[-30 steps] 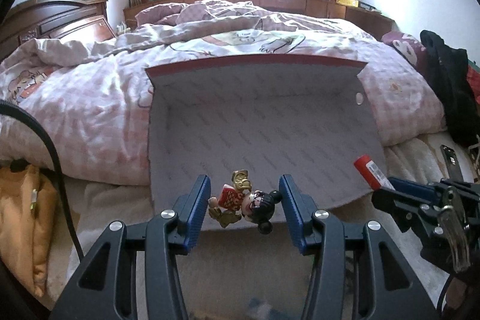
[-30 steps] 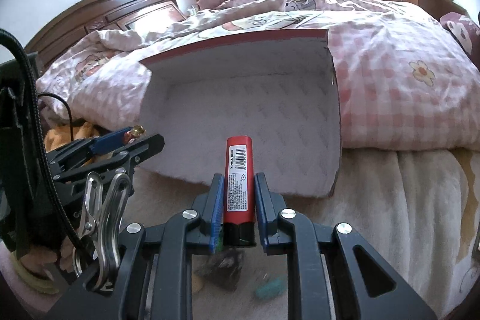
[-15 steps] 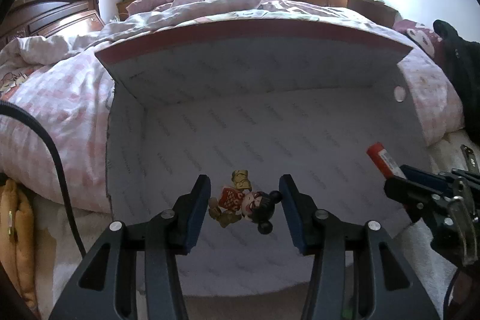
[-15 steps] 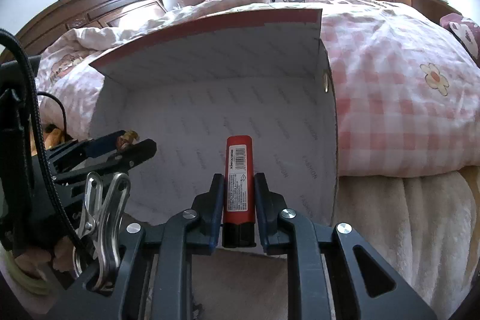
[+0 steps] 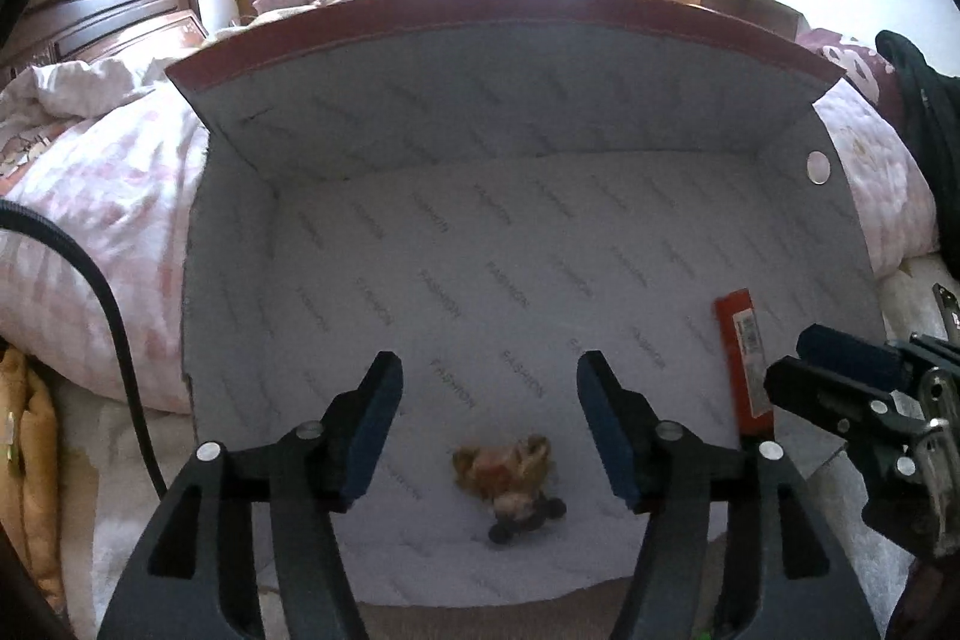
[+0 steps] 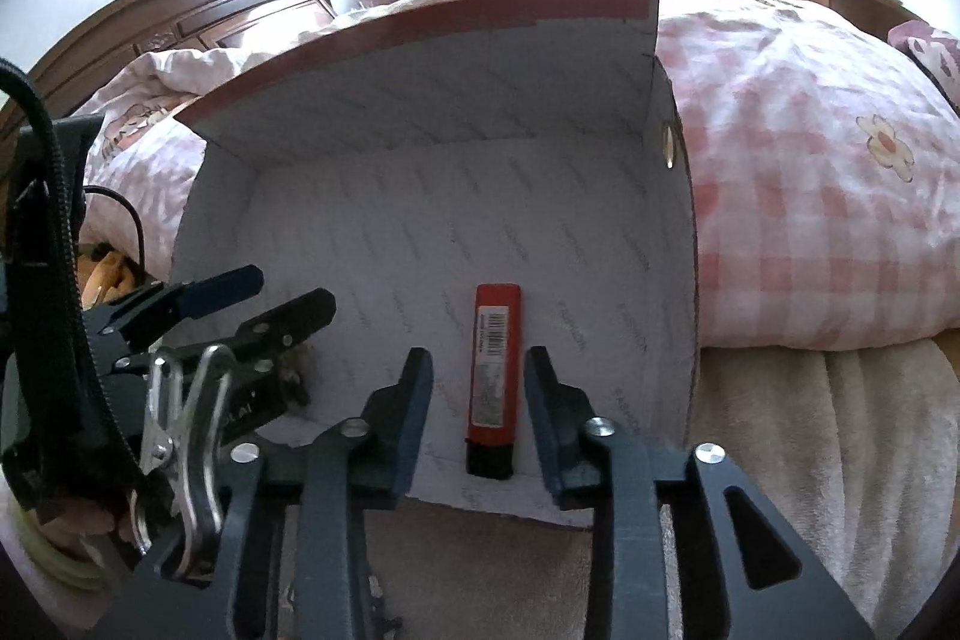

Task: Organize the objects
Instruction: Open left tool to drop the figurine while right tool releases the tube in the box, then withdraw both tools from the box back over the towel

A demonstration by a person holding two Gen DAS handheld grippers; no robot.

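Observation:
A white-lined cardboard box with a red rim (image 5: pixel 510 22) lies open toward me on the bed; it also shows in the right wrist view (image 6: pixel 420 28). My left gripper (image 5: pixel 489 400) is open over the box's front; a small doll figurine (image 5: pixel 510 478) lies on the box floor just below it. My right gripper (image 6: pixel 479 400) is open; a red tube with a barcode label (image 6: pixel 495 370) lies on the box floor between its fingers. The tube also shows in the left wrist view (image 5: pixel 743 358), next to the right gripper (image 5: pixel 840 376). The left gripper shows in the right wrist view (image 6: pixel 240 304).
A pink checked quilt (image 6: pixel 810 160) lies behind and beside the box. A cream blanket (image 6: pixel 840 430) covers the bed's near edge. A dark wooden headboard (image 6: pixel 198 4) stands at the left. Dark clothing (image 5: pixel 924 112) lies at the right.
Both grippers moved forward into the box and opened. The doll dropped from the left gripper and the red tube from the right onto the box floor.

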